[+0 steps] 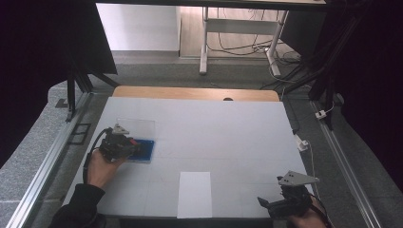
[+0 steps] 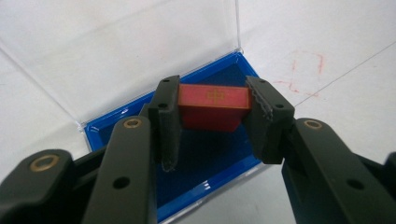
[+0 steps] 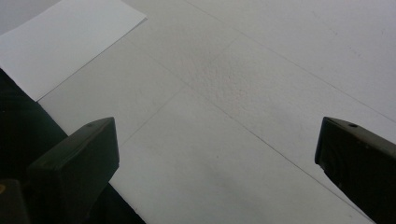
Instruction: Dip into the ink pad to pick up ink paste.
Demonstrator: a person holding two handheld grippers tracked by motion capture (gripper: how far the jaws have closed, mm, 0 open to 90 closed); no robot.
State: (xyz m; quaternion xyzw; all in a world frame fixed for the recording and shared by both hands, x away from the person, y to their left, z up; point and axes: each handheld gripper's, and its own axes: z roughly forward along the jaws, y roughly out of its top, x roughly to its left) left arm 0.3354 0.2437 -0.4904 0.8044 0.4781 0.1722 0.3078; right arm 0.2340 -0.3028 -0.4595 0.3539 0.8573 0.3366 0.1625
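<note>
While my left gripper (image 2: 212,116) is pinching a small red block (image 2: 212,105) between its jaws, I am holding it just over the blue tray (image 2: 219,154) of a little hinged case. The block is rectangular and matte, with a faint gold mark on its top face, and the ridged black pads (image 2: 264,100) are pressing on its two short ends. The case has a glossy blue base with a raised rim, and its clear plastic lid (image 2: 140,46) is lying flung open flat on the white table (image 1: 214,123) on the far side of the tray. In the high view my left hand (image 1: 102,168) is wrapping the gripper handle just on the near side of the case (image 1: 142,149), forearm angling in from the table's near edge.

My right gripper (image 3: 215,154) is resting well away from the case, toward the near right corner of the table, its jaws gaping wide with nothing between them above the finely pebbled white surface. A plain white sheet of paper (image 1: 195,194) is lying flat between the case and that gripper, at the near edge.
</note>
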